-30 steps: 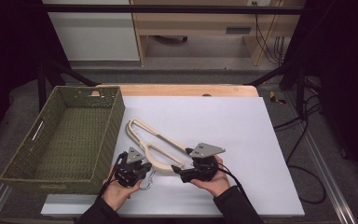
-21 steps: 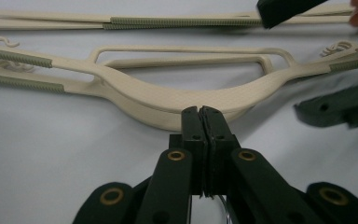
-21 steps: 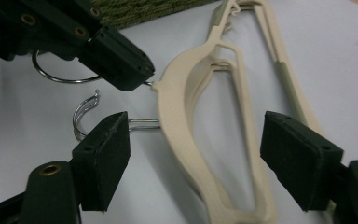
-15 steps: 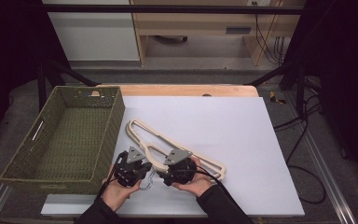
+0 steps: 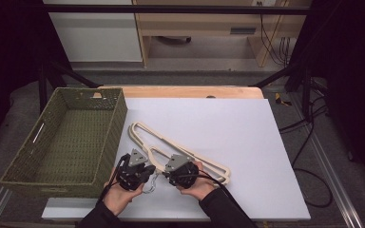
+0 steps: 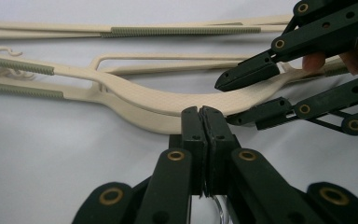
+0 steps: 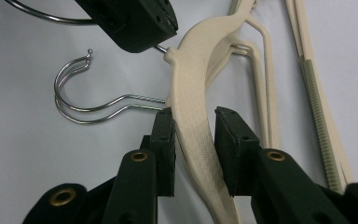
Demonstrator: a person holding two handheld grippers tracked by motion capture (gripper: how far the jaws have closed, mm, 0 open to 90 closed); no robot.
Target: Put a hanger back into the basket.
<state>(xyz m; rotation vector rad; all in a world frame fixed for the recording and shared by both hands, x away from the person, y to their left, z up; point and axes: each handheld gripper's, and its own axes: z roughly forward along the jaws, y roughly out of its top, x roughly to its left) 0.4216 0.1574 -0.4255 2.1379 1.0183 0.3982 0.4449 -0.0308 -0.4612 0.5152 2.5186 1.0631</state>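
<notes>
**Two grippers at the neck of the cream hangers**

Two cream plastic hangers lie stacked on the white bench, near its front edge and just right of the green woven basket. Their arms run away toward the back left and the right, and their wire hooks point toward the person.

The left gripper sits at the hook end. In the left gripper view its fingers are pressed flat together, with a curve of bright wire showing just below them. The right gripper view shows the tip of that same gripper lying over the upper hook wire, right where it enters the cream neck. The pictures suggest the wire is pinched, but the contact itself is hidden.

The right gripper straddles the neck of the top hanger. Its fingers stand apart, one on each side of the textured cream arm. The left finger lies against the plastic or very nearly so, and a narrow gap shows at the right finger. The lower hook lies free on the bench just left of these fingers.
</notes>
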